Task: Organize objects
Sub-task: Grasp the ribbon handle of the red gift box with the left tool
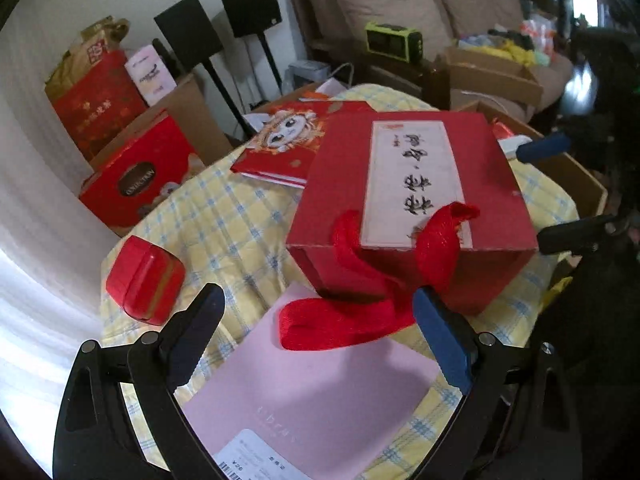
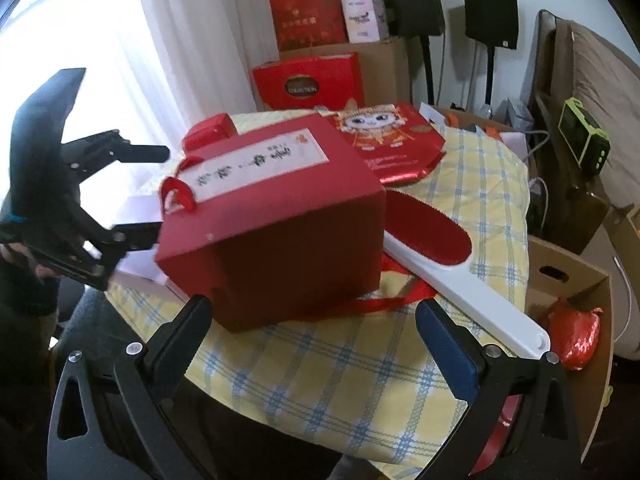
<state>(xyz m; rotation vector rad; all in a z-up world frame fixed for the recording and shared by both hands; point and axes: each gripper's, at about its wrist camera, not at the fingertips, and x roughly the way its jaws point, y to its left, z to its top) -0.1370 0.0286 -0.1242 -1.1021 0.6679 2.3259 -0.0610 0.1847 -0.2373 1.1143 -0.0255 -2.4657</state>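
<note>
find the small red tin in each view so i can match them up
Left wrist: the small red tin lies at lower left on the checked cloth, beside the left finger.
Right wrist: it peeks out behind the big red box, upper left of centre.
Shared landmark: the big red box.

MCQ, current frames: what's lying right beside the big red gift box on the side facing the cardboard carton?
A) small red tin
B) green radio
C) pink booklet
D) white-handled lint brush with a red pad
D: in the right wrist view the lint brush lies on the checked cloth against the red gift box, its handle pointing toward the cardboard carton.
</note>
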